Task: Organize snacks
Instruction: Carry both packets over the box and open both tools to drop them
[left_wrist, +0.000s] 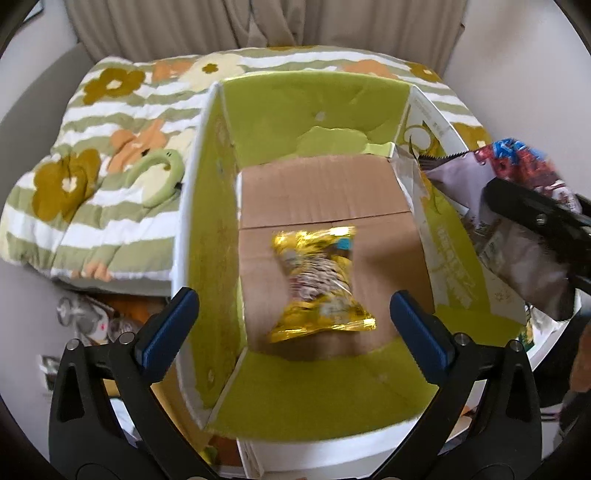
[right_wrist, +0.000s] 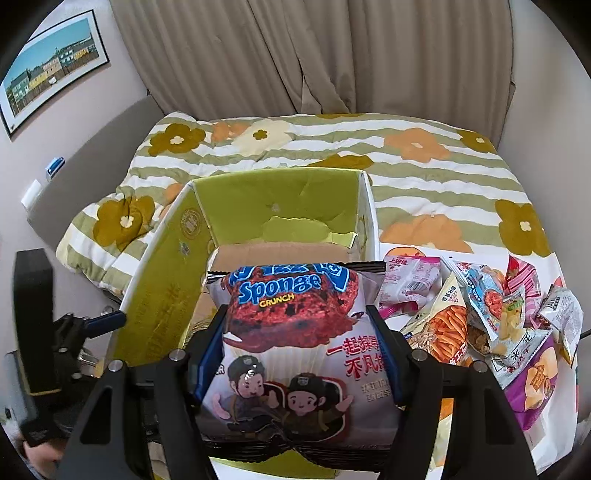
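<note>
An open cardboard box (left_wrist: 218, 229) with green flaps sits on the bed; it also shows in the right wrist view (right_wrist: 166, 280). A gold snack packet (left_wrist: 321, 280) lies blurred over the box's brown floor. My left gripper (left_wrist: 293, 321) is open and empty above the box. My right gripper (right_wrist: 295, 354) is shut on a Sponge Crunch bag (right_wrist: 291, 332), held at the box's near right edge; the bag also shows in the left wrist view (left_wrist: 517, 206). A pile of several snack packets (right_wrist: 476, 321) lies to the right of the box.
A flowered green-striped quilt (right_wrist: 424, 177) covers the bed behind the box. A green neck-shaped item (left_wrist: 159, 173) lies on the quilt left of the box. More packets (left_wrist: 88, 317) lie at the lower left. Curtains (right_wrist: 295, 55) hang behind.
</note>
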